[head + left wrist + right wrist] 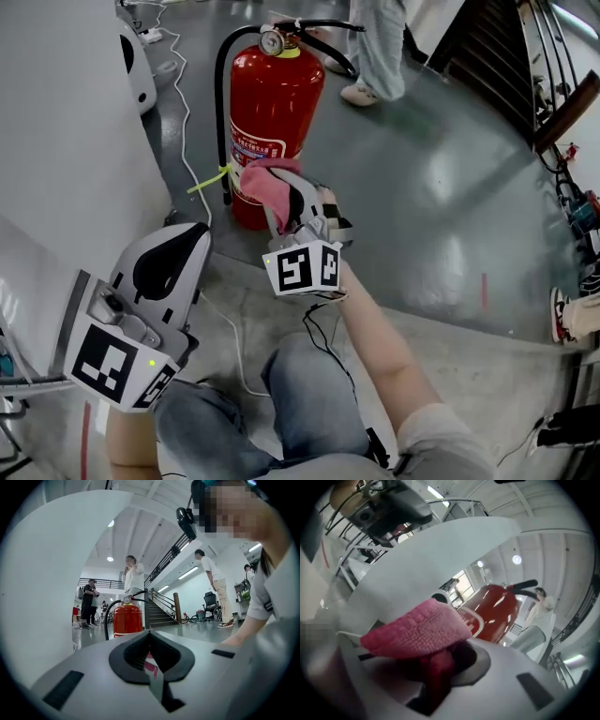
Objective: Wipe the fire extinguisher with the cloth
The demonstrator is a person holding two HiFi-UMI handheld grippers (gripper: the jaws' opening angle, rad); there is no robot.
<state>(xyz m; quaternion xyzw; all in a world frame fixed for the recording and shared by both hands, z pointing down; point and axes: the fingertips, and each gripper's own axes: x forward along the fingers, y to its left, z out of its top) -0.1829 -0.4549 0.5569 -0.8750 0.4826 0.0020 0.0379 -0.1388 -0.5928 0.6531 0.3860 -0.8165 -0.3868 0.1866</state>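
Our right hand-held gripper [286,199] is clenched on the pink cloth [265,180], which seems pressed against the lower body of the red fire extinguisher [274,98] standing on the floor [422,187]. Our left hand-held gripper [184,246] is closed on nothing, held well back. We judge the wiping under way, with the upper part left to do
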